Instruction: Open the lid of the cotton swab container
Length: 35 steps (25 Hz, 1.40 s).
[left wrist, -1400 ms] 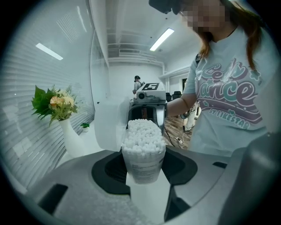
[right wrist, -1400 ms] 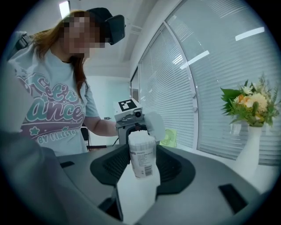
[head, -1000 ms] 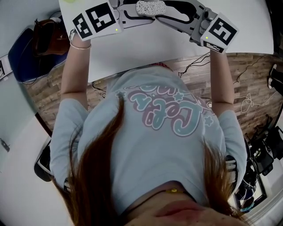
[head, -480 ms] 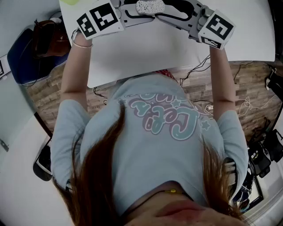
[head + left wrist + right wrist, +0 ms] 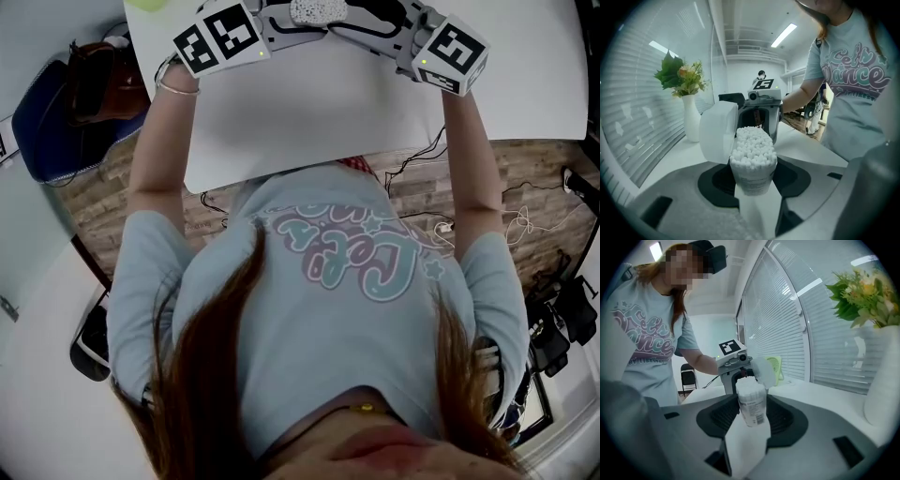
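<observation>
**Item:** cotton swab container [image 5: 753, 171], a small clear tub packed to the brim with white-tipped swabs [image 5: 752, 145]

**Location:** held between the two grippers over the desk [image 5: 300, 122]. It is well back from the near edge and roughly midway between the left and right edges. No view shows whether its base rests on the desk top or hangs just clear of it.

**Lid:** lid [image 5: 717, 133], a white flip cap. It is swung right off the mouth and stands at the tub's side, apparently on its hinge, on the side nearer the left gripper. The mouth is fully uncovered.

**Left gripper:** left gripper [image 5: 754, 178]. Its jaws are set partly apart, with the dark pads pinching the tub's lower body from both sides.

**Right gripper:** right gripper [image 5: 752, 418]. It faces the other way and is set to a like width, also pinching the tub's body. In its own view the tub leans slightly.

**Progress:** the opening looks complete, since the cap is clear of the rim and the swabs are exposed. What seems left is minor: settling the tub upright on the desk and letting go.

**Also present:** vase of flowers [image 5: 691, 122], on the desk by the window blinds and well apart from the tub
</observation>
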Tool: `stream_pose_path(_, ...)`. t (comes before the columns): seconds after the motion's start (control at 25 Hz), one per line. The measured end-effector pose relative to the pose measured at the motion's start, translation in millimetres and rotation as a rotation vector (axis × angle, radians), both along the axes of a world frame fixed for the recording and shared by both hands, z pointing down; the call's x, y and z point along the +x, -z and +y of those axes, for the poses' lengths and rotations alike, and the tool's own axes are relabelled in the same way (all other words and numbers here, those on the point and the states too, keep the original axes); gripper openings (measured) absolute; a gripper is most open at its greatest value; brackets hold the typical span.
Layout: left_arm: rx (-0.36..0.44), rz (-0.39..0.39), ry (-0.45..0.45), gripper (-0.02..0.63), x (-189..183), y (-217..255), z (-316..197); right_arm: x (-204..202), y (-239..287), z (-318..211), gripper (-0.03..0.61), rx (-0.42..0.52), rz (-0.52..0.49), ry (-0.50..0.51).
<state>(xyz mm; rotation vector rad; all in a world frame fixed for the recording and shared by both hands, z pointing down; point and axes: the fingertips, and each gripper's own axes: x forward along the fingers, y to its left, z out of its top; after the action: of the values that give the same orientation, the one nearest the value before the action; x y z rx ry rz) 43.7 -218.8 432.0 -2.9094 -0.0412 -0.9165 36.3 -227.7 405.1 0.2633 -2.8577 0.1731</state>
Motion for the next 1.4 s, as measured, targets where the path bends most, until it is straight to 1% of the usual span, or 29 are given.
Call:
stream_pose_path(0.16,-0.019,0.015,0.018,0.195,-3,-12,-10,-3,-13,-9,0.195,-0.019,-0.003,-0.014)
stream_pose_path(0.32,-0.014,-0.008,0.019,0.195,-5,-24,-11,-4,-25,-11,0.195,-0.032,0.016,-0.017)
stream_pose_path(0.48,0.01,-0.033,0.017,0.195,-3,-33,-11,-2,-34,-11,0.196,-0.039,0.034,-0.028)
stream_pose_path(0.64,-0.001,-0.029,0.025,0.195,-2,-38,-12,0,-39,-12,0.196,-0.052,0.036,-0.037)
stream_pose_path(0.84,-0.002,-0.046,0.033,0.195,-2,-44,-10,0,-45,-9,0.195,-0.055,0.045,-0.043)
stream_pose_path(1.16,-0.015,-0.05,0.062,0.196,-2,-44,-16,-1,-45,-13,0.195,-0.056,0.041,-0.052)
stream_pose_path(1.28,-0.023,-0.047,0.08,0.196,-2,-45,-18,-2,-47,-15,0.195,-0.042,0.051,-0.063)
stream_pose_path(1.4,-0.02,-0.06,0.088,0.196,-2,-48,-18,-2,-49,-15,0.195,-0.031,0.062,-0.065)
